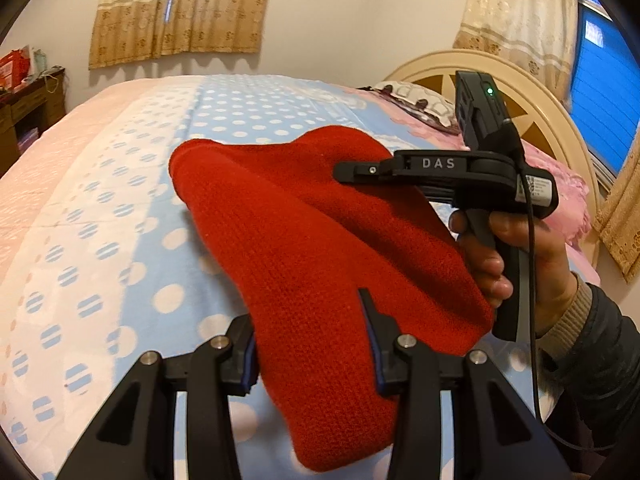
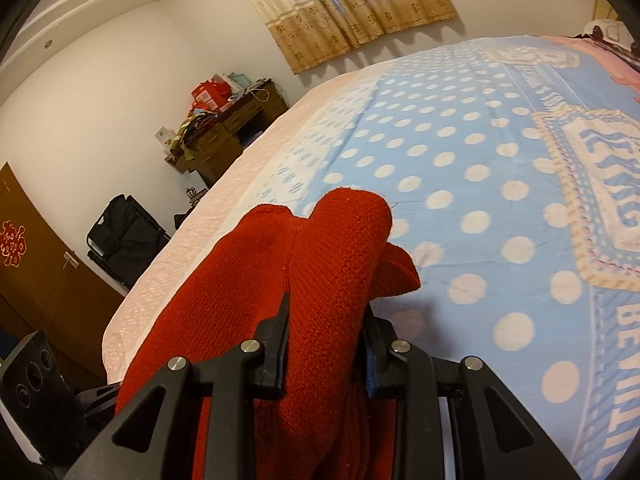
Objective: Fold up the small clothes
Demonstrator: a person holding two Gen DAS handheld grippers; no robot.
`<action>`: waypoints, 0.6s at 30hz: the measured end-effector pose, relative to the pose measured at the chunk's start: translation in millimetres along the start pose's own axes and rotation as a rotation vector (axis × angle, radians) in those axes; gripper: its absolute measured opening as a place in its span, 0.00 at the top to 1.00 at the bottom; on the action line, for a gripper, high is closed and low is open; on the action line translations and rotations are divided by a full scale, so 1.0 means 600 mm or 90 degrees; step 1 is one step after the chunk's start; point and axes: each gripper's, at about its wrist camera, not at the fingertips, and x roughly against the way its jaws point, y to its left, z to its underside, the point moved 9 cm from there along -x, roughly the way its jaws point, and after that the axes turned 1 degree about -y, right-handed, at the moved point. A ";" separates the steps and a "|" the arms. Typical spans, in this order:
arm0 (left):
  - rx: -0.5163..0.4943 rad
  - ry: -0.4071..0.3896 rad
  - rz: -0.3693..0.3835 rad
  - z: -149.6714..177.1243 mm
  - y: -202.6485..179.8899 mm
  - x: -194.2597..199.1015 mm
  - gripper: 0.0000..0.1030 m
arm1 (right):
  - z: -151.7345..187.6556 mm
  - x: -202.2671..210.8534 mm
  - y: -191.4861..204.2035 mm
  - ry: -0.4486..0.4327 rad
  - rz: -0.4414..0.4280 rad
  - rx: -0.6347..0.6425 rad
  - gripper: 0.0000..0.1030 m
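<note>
Left gripper (image 1: pixel 312 344) clamped on near edge of red knit garment (image 1: pixel 320 260), held above the dotted bedspread (image 1: pixel 100 200). Right gripper (image 2: pixel 324 332) likewise closed on a bunched fold of it. Keep both grips firm, carry edges level and together, lay flat on bedspread before releasing; avoid dragging.

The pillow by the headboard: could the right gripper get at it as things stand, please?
Probably not yet: the right gripper is shut on the red knit garment, which the left gripper grips too; the pillow lies further up the bed.
</note>
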 end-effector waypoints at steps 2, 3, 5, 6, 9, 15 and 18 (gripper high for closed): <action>0.005 -0.004 -0.004 0.001 0.008 0.004 0.58 | 0.000 -0.005 0.015 0.001 -0.005 0.005 0.72; 0.008 -0.006 -0.006 0.001 0.013 0.007 0.58 | 0.000 -0.006 0.021 0.002 -0.007 0.007 0.72; 0.013 -0.011 -0.011 0.005 0.020 0.016 0.58 | -0.001 -0.010 0.032 0.003 -0.011 0.012 0.72; 0.014 -0.013 -0.013 0.005 0.024 0.018 0.58 | -0.001 -0.012 0.040 0.004 -0.013 0.015 0.72; 0.023 -0.021 -0.024 0.012 0.034 0.029 0.58 | -0.002 -0.023 0.061 0.006 -0.023 0.019 0.72; 0.036 -0.027 -0.043 0.020 0.061 0.044 0.58 | 0.000 -0.046 0.100 0.015 -0.038 0.032 0.72; 0.043 -0.030 -0.051 0.024 0.073 0.052 0.58 | 0.002 -0.059 0.117 0.021 -0.046 0.035 0.72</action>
